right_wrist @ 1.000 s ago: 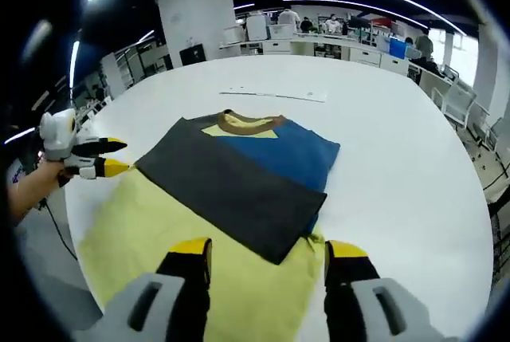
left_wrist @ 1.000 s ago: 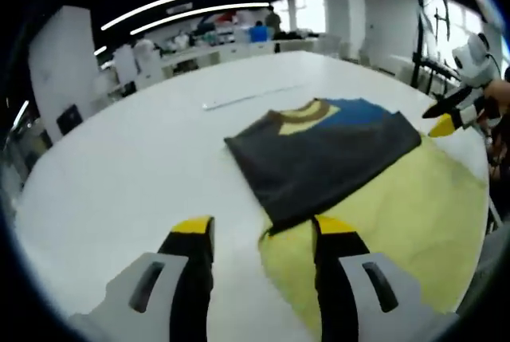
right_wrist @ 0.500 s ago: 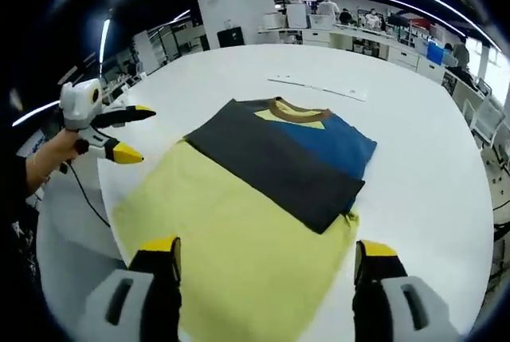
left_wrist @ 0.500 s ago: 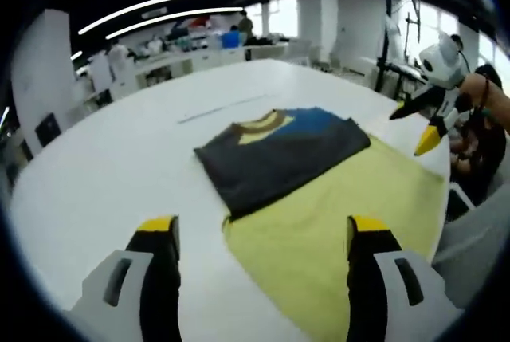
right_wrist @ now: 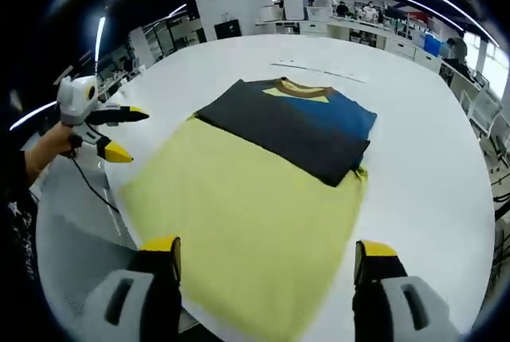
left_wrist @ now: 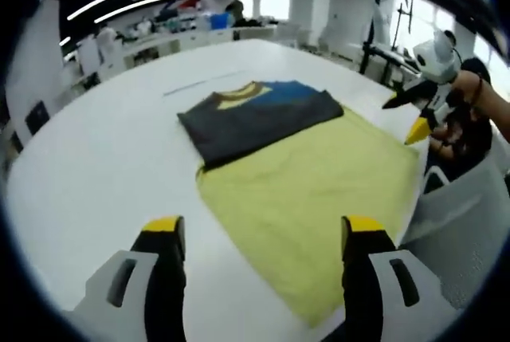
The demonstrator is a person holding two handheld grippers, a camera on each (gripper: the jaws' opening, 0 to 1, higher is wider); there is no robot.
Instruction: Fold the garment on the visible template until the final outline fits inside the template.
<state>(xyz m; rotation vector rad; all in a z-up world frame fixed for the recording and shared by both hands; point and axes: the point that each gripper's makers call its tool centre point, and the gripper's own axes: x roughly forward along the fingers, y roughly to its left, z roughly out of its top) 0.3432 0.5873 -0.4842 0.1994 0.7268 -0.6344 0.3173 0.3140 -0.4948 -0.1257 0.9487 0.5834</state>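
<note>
A folded garment [left_wrist: 259,112] in dark grey, blue and yellow with a brown collar lies on the far part of a pale yellow template sheet [left_wrist: 315,190] on the white table. In the right gripper view the garment [right_wrist: 291,123] sits at the far end of the template [right_wrist: 247,214]. My left gripper [left_wrist: 259,234] is open, held back above the near end of the sheet; it appears at the left of the right gripper view [right_wrist: 119,131], open. My right gripper [right_wrist: 267,254] is open above the sheet's near edge, and it appears as an open gripper [left_wrist: 410,115] at the right of the left gripper view.
The round white table [left_wrist: 96,159] has a thin white strip [right_wrist: 319,71] lying beyond the garment. A person's hand [right_wrist: 48,147] holds the left gripper. A white chair [left_wrist: 466,230] stands by the table edge. Desks and people fill the far background.
Both views have pulled back and risen, so more of the yellow template shows. The garment lies as before. Both grippers stay open.
</note>
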